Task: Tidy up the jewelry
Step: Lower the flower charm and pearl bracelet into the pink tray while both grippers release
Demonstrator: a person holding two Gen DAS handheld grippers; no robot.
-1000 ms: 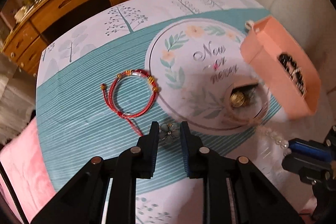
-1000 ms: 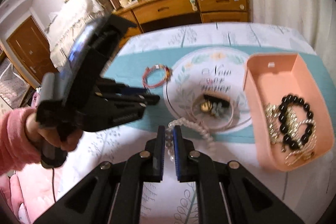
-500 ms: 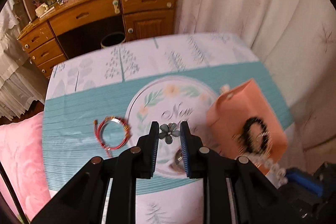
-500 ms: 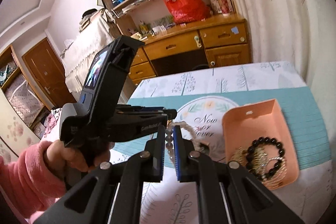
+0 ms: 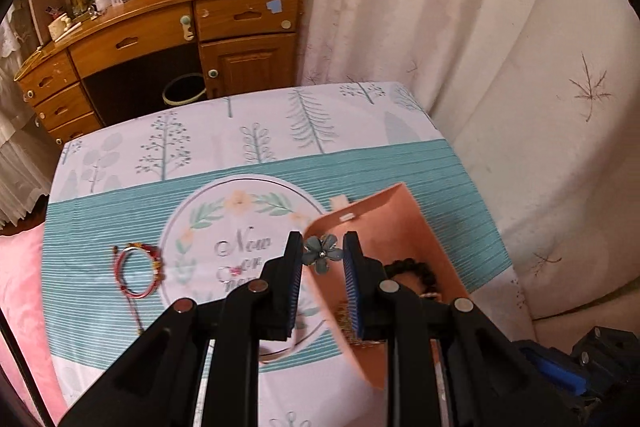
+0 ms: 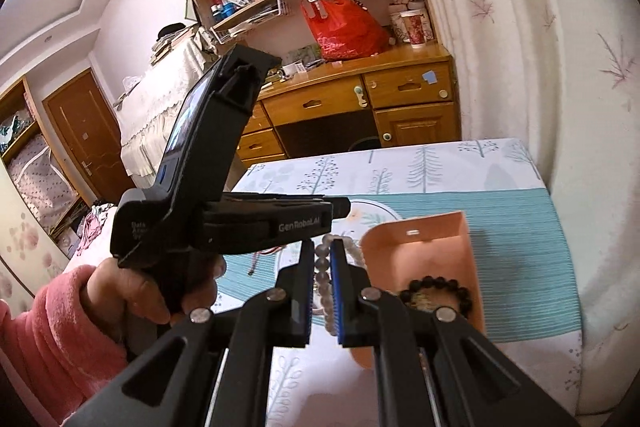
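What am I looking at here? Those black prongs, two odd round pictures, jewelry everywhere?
Each picture comes from a camera on a hand-held gripper, looking along its two black fingers. No robot: a person holds both.

Left view: the left gripper is shut on a flower piece, above the table. On the cloth lies a red bracelet; the pink tray holds a black bead bracelet.

Right view: the right gripper is shut on a pearl strand. The hand in a pink sleeve holds the left gripper.
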